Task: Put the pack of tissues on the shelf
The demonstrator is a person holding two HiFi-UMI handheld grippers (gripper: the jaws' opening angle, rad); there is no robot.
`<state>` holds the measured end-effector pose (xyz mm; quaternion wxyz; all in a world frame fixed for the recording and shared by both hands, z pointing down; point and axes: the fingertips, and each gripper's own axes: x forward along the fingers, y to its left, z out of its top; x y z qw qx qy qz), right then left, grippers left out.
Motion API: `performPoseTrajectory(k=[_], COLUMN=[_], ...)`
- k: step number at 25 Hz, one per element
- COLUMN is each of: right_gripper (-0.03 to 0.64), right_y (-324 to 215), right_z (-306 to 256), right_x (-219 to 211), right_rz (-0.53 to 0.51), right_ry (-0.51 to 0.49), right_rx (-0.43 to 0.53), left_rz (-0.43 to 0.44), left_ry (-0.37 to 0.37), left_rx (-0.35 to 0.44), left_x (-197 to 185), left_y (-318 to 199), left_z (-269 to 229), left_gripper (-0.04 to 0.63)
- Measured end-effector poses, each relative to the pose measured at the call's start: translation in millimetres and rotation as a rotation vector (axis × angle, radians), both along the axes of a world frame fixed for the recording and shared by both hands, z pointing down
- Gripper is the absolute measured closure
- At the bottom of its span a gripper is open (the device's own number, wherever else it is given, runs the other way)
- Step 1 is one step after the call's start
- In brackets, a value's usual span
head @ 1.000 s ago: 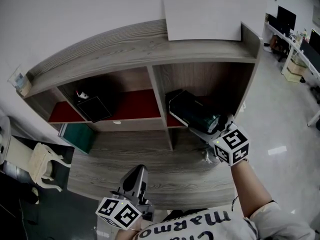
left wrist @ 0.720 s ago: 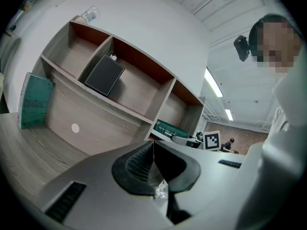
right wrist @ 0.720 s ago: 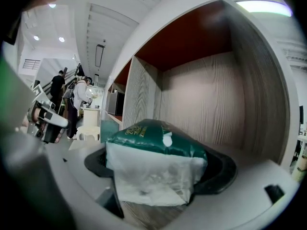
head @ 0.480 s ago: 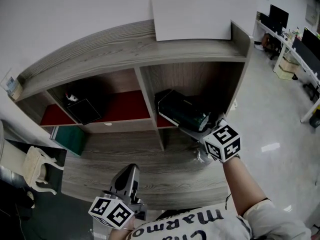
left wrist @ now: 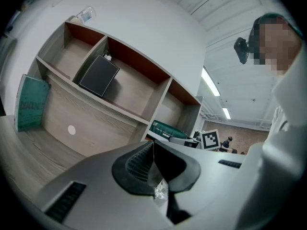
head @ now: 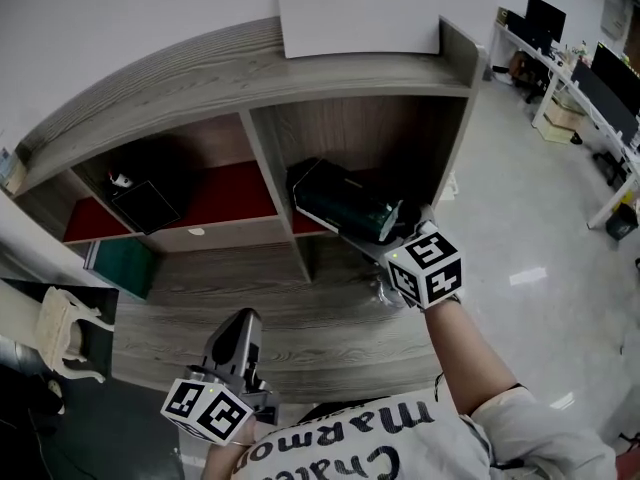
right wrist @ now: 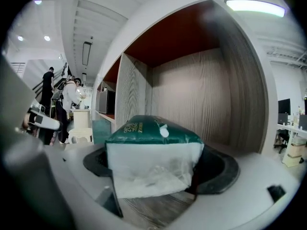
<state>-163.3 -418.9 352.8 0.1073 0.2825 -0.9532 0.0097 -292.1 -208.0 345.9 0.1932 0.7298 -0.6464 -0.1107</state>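
The right gripper (head: 390, 236) reaches to the far right, and its jaws are clenched on one end of the pack of tissues (head: 335, 196). In the right gripper view the pack's white end fills the gap between the two dark pads, with the green wrapper running away from the camera. The pack sits at the mouth of the right-hand compartment of the grey wood-grain shelf (head: 200, 83), with its far end inside the opening. Whether it rests on the board there cannot be told.

The left gripper (head: 243, 323) is held low and near, close to the person's body and well apart from the shelf. Its jaws are pressed together. A small glinting scrap shows at their base in the left gripper view, too small to name.

A black box (head: 145, 203) leans in the left compartment. A green flat item (head: 120, 265) stands against the shelf front below it, at the left. A white board (head: 360, 13) lies on top of the shelf at its right end. A pale chair (head: 62, 333) stands at the near left, and desks with monitors (head: 590, 73) stand at the far right.
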Motion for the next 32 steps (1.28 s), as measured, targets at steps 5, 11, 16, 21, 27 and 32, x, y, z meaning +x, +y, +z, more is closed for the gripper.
performPoseTrajectory(k=[5, 11, 16, 21, 27, 32], right_gripper=[0.141, 0.143, 0.144, 0.146, 0.161, 0.184], right_y=[-3, -7, -7, -6, -8, -7], right_z=[0, -2, -1, -1, -1, 0], right_x=[9, 25, 35, 39, 46, 51], right_rz=[0.043, 0.140, 0.206, 0.237, 0.279, 0.294], right_ry=[-0.009, -0.016, -0.035, -0.040, -0.036, -0.046], right_rx=[-0.009, -0.014, -0.027, -0.039, -0.040, -0.053], left_rz=[0.007, 0.016, 0.031, 0.043, 0.060, 0.072], left_ry=[0.000, -0.001, 0.001, 0.008, 0.018, 0.020], left_rx=[0.002, 0.008, 0.017, 0.021, 0.025, 0.034], left_x=[3, 7, 12, 15, 18, 21], left_y=[0, 0, -1, -3, -9, -12], left_z=[0, -1, -1, -1, 0, -2], left_gripper=[0.577, 0.577, 0.577, 0.577, 0.577, 0.577])
